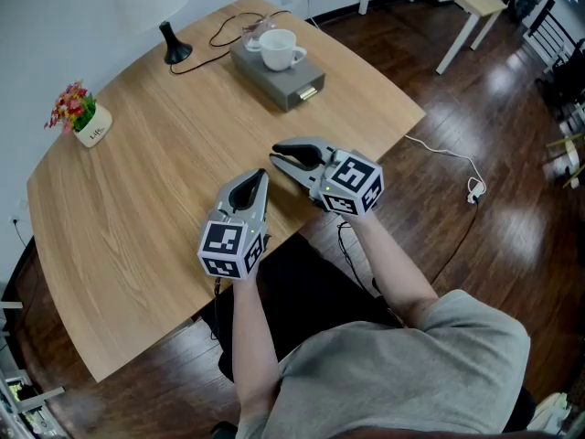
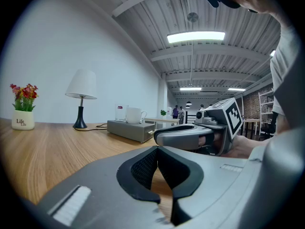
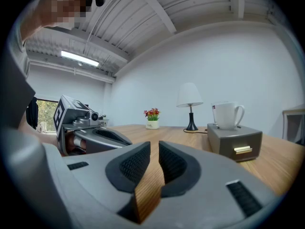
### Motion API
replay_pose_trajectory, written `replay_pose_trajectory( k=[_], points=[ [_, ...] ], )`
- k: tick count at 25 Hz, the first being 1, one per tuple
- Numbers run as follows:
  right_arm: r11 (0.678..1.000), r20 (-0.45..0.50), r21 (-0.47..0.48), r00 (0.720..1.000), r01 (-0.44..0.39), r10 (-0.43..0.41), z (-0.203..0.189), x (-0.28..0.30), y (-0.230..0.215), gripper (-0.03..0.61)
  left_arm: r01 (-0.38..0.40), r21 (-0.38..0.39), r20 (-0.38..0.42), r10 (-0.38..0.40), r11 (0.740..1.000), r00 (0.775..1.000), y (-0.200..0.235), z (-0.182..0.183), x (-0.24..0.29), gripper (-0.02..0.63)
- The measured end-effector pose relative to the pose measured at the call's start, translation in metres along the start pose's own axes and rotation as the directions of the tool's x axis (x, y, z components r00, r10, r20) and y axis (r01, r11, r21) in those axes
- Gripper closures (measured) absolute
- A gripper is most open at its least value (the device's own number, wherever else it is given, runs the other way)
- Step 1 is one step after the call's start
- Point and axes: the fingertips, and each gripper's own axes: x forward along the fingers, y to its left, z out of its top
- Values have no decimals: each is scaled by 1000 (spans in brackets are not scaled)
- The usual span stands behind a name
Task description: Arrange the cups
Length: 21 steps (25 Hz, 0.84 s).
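Cups stand upright on top of the grey drawer box (image 1: 291, 82): a white cup (image 1: 281, 49) in the middle of its lid and a clear glass (image 1: 253, 33) just behind that, at the box's far end. The box itself lies on the wooden bench (image 1: 155, 181).

Both grippers are on the person's side of the box, well apart from it, over the bench's near edge. The left gripper (image 1: 261, 177) points roughly towards the box. Its fingers (image 2: 143, 168) are closed together at the tips with nothing between them; only bench wood shows through the gap behind the tips. The right gripper (image 1: 275, 157) is a little nearer the box, its tip turned across in front of the left one. Its fingers (image 3: 136, 163) are drawn together as well and grip nothing.

In the head view, a white-shaded lamp (image 1: 151, 7) stands left of the box, with a black cable (image 1: 219, 35) looping towards the box's far end. A small pot of flowers (image 1: 80, 115) sits farther left of the box, beyond the lamp.
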Motion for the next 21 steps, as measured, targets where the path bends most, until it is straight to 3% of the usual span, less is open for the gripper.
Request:
replay_pose_trajectory(
  k=[21],
  points=[
    [1000,-11,7,1000,-6,6,-1,1,1,523,-2,-2,-1,2,1000,1000,0,1,-1,604]
  ],
)
